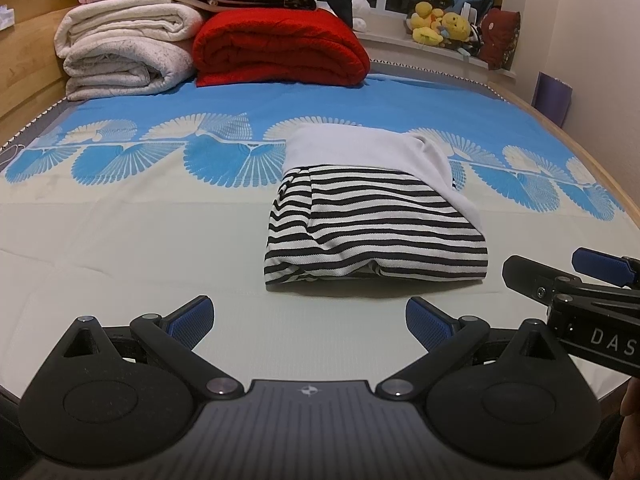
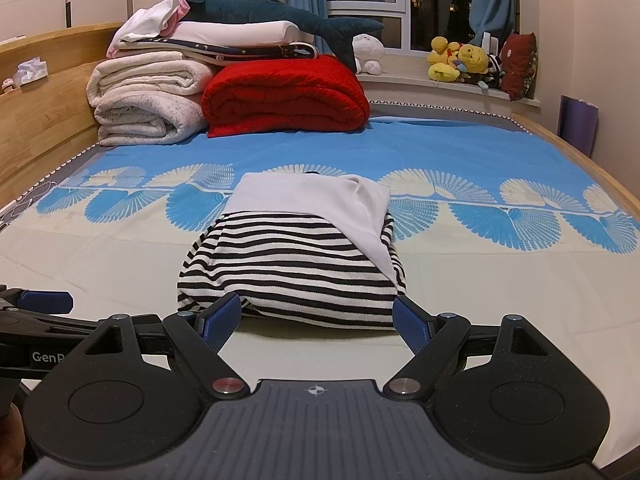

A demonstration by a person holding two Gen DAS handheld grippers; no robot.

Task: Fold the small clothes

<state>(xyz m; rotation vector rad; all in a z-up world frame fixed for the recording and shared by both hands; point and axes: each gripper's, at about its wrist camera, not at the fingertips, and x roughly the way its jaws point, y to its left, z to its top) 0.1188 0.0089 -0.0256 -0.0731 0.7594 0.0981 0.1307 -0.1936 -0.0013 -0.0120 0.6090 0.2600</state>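
A folded black-and-white striped garment (image 1: 372, 224) with a white part folded over its far side lies on the bed sheet (image 1: 140, 240). It also shows in the right wrist view (image 2: 292, 268). My left gripper (image 1: 310, 320) is open and empty, a little short of the garment's near edge. My right gripper (image 2: 318, 320) is open and empty, its blue pads (image 2: 222, 320) flanking the garment's near edge without holding it. The right gripper also shows at the right of the left wrist view (image 1: 568, 280). The left gripper shows at the left of the right wrist view (image 2: 44, 304).
Folded white blankets (image 1: 124, 48) and a red blanket (image 1: 280, 48) are stacked at the head of the bed by the wooden headboard (image 1: 28, 40). Plush toys (image 1: 440, 24) sit on the window sill. A wooden bed rim (image 1: 580, 136) runs along the right.
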